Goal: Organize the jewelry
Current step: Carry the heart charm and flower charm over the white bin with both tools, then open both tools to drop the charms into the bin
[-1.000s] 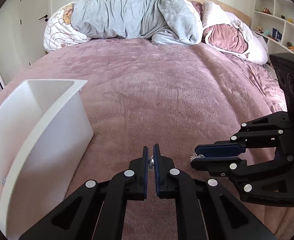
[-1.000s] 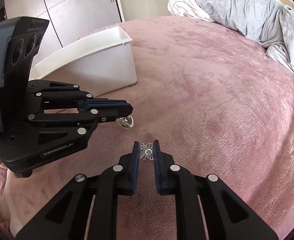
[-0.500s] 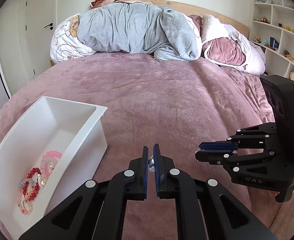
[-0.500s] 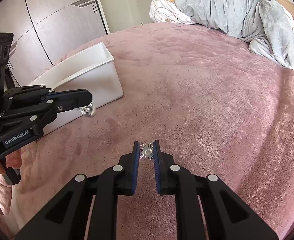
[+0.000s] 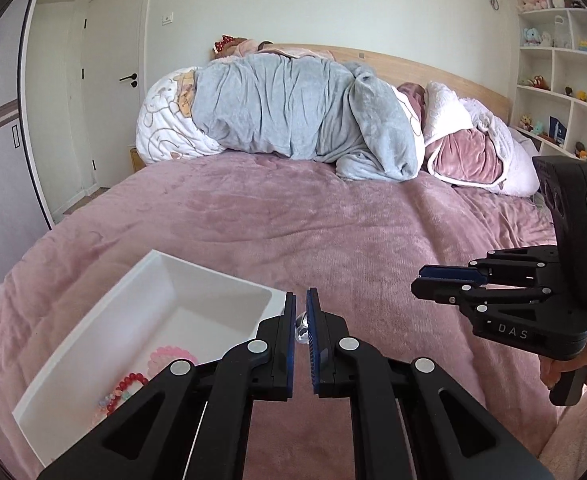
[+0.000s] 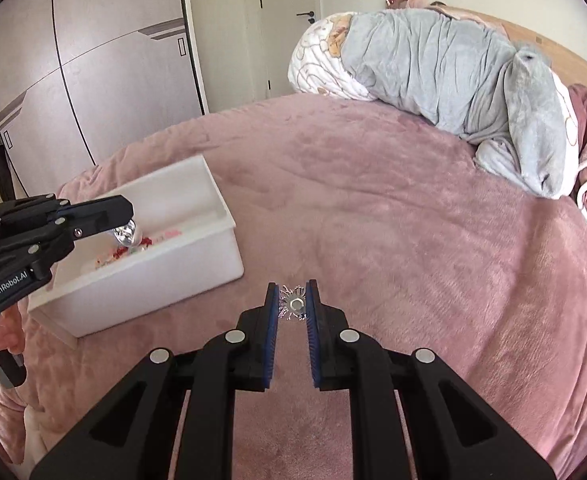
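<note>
Both grippers have lifted off the pink bedspread (image 5: 333,216): left gripper (image 5: 301,322) clamps a silver ring (image 6: 127,234) over the white bin (image 5: 197,292), right gripper (image 6: 292,304) pinches a spiky silver ring (image 6: 293,303); dropping comes next

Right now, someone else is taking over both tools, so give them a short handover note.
Left tool: shut on a round silver piece, held over the white bin.
Right tool: shut on a spiky silver piece, above the pink bedspread beside the bin.
Done: bead bracelets already lie in the bin.
Left: release both pieces into the bin.
</note>
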`<move>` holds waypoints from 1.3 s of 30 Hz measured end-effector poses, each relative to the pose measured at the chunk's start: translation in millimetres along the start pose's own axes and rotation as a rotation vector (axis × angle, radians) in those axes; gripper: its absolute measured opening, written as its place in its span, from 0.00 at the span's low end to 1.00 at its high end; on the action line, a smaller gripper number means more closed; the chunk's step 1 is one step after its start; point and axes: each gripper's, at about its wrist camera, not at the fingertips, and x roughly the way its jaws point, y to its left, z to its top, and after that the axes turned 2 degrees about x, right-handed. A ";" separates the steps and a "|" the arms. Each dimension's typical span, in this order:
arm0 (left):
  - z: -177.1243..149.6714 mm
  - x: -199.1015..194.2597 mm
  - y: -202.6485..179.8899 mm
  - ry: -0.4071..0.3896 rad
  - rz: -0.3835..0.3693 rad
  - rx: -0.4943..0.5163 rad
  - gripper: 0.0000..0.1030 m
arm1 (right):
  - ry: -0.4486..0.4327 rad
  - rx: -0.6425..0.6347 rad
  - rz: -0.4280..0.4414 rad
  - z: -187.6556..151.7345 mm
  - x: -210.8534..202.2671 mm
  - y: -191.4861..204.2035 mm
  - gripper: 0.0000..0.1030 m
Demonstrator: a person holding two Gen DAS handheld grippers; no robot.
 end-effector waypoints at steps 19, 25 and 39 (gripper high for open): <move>50.2 -67.7 66.8 -0.153 0.098 -0.080 0.11 | -0.141 -0.128 -0.035 113.1 -49.7 83.1 0.13; 32.2 -71.7 100.2 -0.124 0.151 -0.119 0.11 | -0.127 -0.101 0.028 127.5 -31.1 108.3 0.13; -24.7 -37.4 164.2 0.033 0.215 -0.158 0.11 | 0.056 -0.087 0.124 116.0 90.8 164.5 0.14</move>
